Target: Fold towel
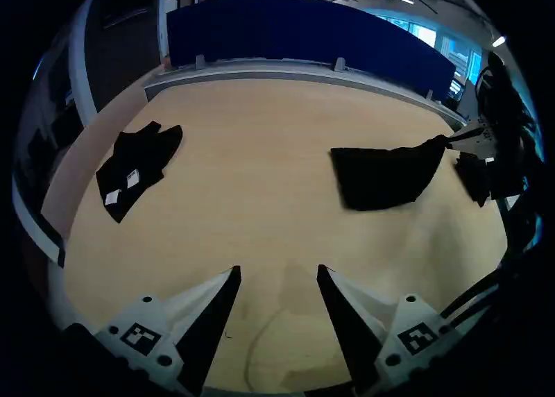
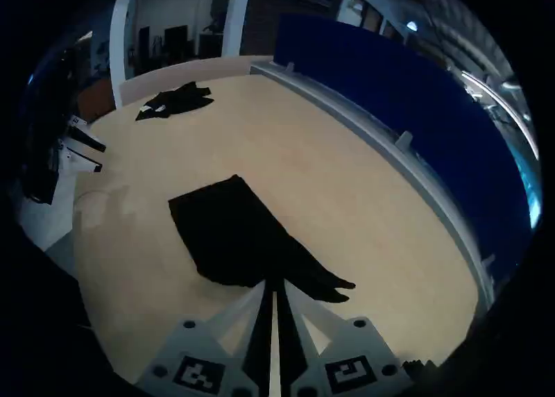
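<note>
In the left gripper view the left gripper [image 1: 277, 268] hovers with its fingers spread wide over the wooden table [image 1: 277, 133], the black towel [image 1: 385, 175] lying ahead to its right, while in the right gripper view the right gripper [image 2: 274, 284] pinches its fingers together on one corner of that towel, the rest lying flat on the table.

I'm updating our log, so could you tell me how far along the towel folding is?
Early. Done: the towel lies spread on the table; I see no fold yet. In hand: the right gripper is shut on one corner. The left gripper is open and empty. Left: the folding itself. Another cloth lies apart.
</note>
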Available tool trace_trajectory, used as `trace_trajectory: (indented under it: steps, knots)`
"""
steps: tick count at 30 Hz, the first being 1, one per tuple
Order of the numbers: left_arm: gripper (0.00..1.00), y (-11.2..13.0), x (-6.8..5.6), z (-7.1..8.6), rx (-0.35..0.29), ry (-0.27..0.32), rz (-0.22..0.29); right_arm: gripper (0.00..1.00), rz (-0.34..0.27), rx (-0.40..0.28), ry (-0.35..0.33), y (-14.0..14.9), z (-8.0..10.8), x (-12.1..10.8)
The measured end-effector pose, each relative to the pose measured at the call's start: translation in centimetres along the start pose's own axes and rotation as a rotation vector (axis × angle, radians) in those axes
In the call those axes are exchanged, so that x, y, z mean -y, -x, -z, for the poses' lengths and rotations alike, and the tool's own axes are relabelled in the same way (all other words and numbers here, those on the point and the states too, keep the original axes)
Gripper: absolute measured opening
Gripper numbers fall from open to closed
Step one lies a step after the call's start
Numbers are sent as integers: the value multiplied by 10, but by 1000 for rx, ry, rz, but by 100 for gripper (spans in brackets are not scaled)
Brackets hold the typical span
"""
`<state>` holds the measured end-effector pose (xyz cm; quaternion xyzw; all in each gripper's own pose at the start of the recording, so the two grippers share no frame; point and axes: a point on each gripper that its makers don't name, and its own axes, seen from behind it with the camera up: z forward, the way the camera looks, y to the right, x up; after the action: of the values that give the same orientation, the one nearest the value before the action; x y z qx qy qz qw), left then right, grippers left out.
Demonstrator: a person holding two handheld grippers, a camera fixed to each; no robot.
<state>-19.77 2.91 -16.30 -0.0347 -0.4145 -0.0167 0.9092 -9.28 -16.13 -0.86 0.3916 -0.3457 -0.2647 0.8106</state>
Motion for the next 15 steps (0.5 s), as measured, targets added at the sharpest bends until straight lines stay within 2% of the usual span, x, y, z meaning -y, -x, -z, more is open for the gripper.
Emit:
trace_trajectory:
  steps: [8, 15]
  knots:
    - [81, 0, 3, 9, -13, -1, 14, 3, 57, 7, -21, -15, -8, 8]
    - [81, -2, 10, 29, -36, -20, 26, 3, 124, 11, -76, -35, -29, 30]
